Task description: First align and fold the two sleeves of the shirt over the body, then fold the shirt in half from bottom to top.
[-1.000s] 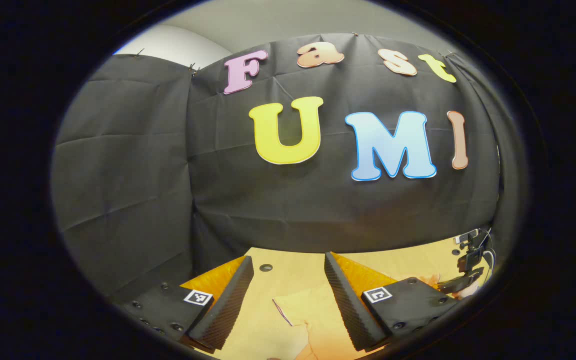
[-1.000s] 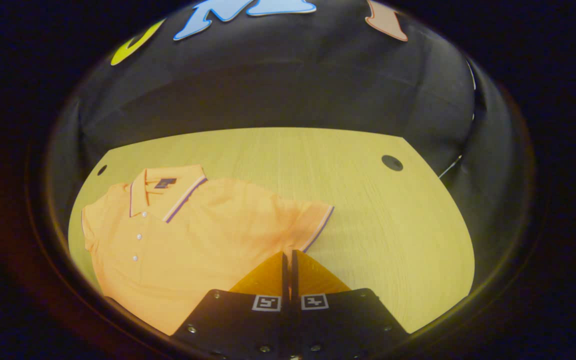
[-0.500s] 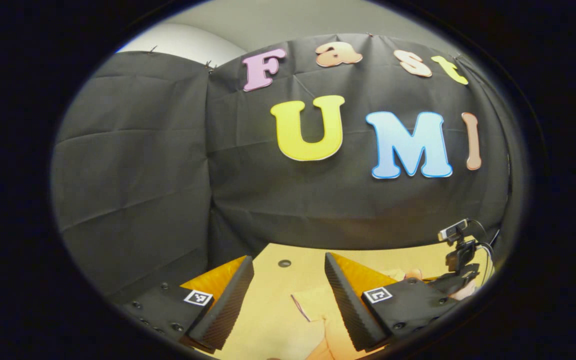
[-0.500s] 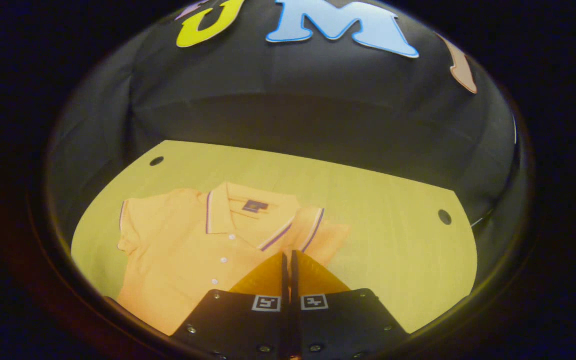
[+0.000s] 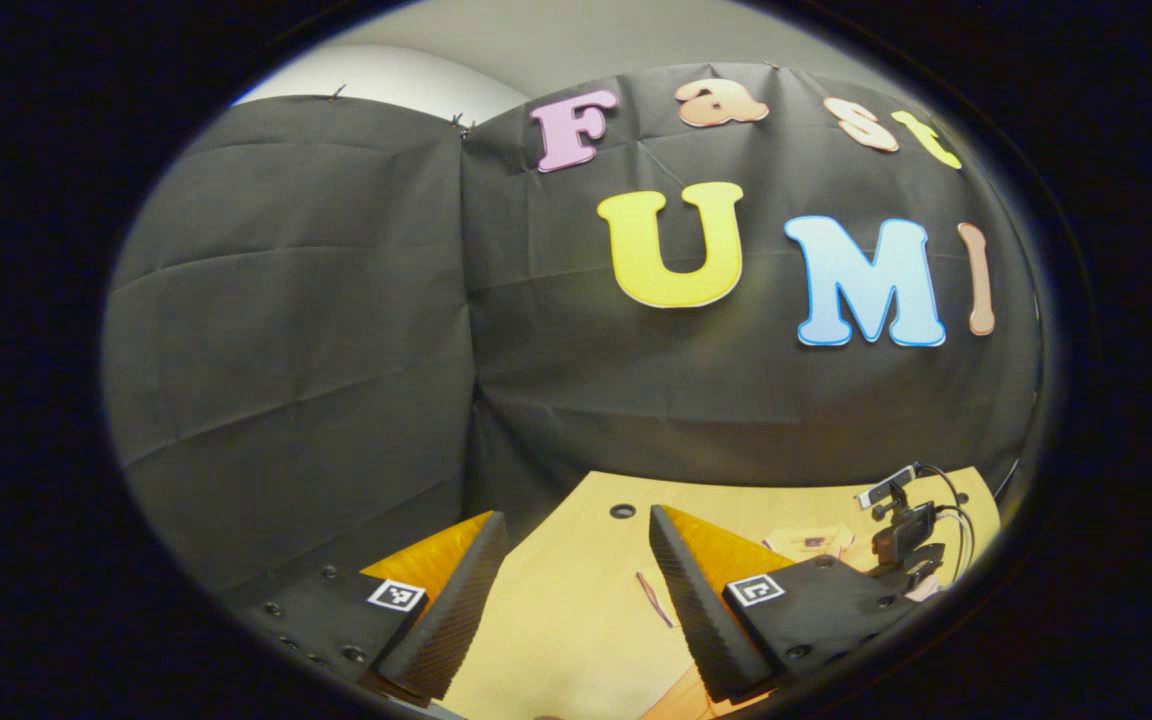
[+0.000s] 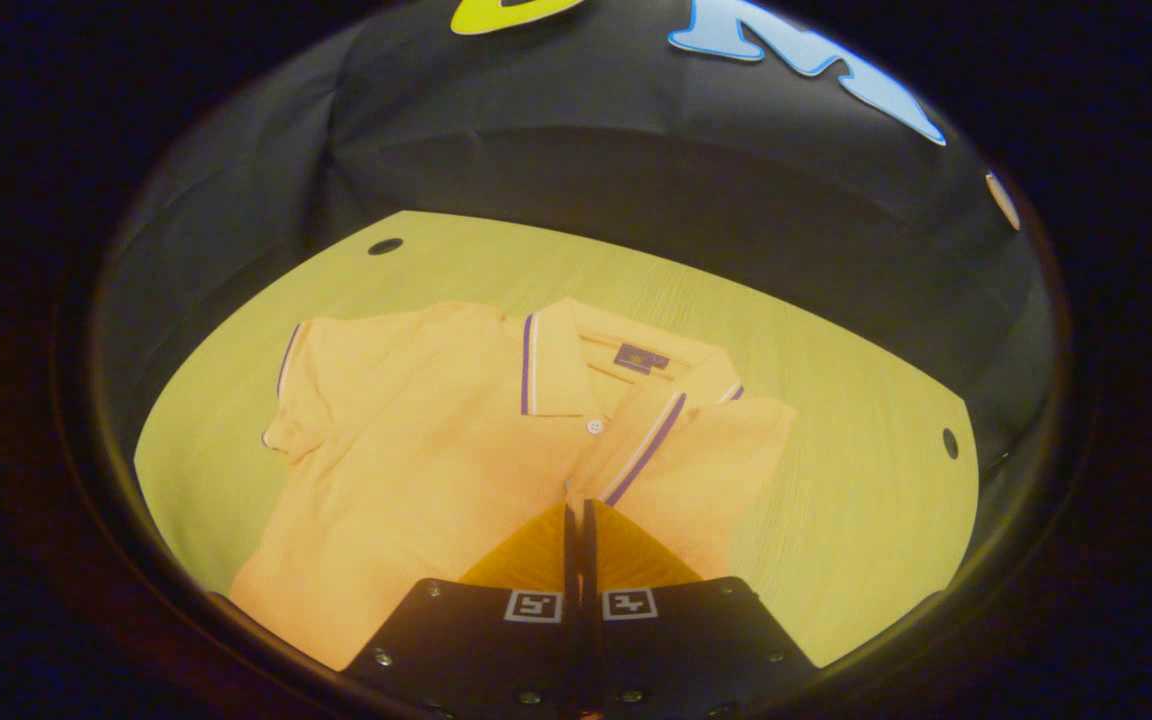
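Right hand-held gripper (image 6: 576, 510): fingers pressed together over the shirt (image 6: 416, 470), at the striped cuff of the sleeve (image 6: 696, 470) that lies folded across the chest. Whether cloth is pinched between them cannot be told. The shirt lies face up on the wooden surface (image 6: 836, 520), collar (image 6: 576, 365) toward the booth wall, buttons showing. The other sleeve (image 6: 301, 400) lies spread out flat to the side.

Left hand-held gripper (image 5: 576, 560): fingers spread wide, nothing between them, held above the surface (image 5: 576, 620) and aimed at the wall. A small camera on a stand (image 5: 896, 520) with cables is seen near the far right edge of the surface.
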{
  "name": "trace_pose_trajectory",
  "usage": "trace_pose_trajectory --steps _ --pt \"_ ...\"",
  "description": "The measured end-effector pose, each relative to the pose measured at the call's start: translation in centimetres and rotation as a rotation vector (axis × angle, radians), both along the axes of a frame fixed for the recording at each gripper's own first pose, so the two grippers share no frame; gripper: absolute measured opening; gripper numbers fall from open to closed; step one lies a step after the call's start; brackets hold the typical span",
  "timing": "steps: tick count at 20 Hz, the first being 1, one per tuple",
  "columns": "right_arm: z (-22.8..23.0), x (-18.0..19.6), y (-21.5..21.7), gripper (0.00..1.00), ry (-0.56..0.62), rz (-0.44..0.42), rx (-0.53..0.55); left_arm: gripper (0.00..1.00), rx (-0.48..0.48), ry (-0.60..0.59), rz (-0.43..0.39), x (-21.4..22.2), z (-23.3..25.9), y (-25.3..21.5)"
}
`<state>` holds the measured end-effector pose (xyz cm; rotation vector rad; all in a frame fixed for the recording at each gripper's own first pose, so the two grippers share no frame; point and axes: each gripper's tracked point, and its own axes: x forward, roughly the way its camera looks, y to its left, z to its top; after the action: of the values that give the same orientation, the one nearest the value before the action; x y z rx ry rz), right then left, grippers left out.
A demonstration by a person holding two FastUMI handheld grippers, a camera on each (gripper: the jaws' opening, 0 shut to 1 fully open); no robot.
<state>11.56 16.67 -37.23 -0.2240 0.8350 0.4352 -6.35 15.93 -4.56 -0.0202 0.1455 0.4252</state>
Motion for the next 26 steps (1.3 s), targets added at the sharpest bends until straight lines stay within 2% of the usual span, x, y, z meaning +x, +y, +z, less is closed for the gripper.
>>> trace_pose_trajectory --steps 1,4,5,6,16,26 --pt "-0.2 -0.2 0.3 0.02 0.015 0.000 0.007 0.94 0.000 0.001 0.006 -0.1 0.0 0.3" --pt "-0.3 -0.9 0.6 0.18 0.058 -0.011 0.036 0.94 -0.012 0.004 0.011 -0.3 -0.6 0.8" --pt "-0.2 -0.8 0.4 0.41 0.055 -0.022 0.035 0.94 -0.018 0.004 0.010 -0.2 -0.7 0.8" --pt "-0.1 -0.8 0.1 0.46 0.045 -0.032 0.029 0.94 -0.024 0.004 0.006 -0.1 -0.9 0.6" --pt "6.8 -0.7 -1.7 0.46 -0.063 -0.108 0.135 0.94 -0.053 0.017 -0.066 2.7 -2.9 -1.2" --pt "16.7 -3.1 -4.7 0.46 -0.211 -0.180 0.276 0.94 -0.088 0.100 -0.193 8.9 -9.7 -3.3"
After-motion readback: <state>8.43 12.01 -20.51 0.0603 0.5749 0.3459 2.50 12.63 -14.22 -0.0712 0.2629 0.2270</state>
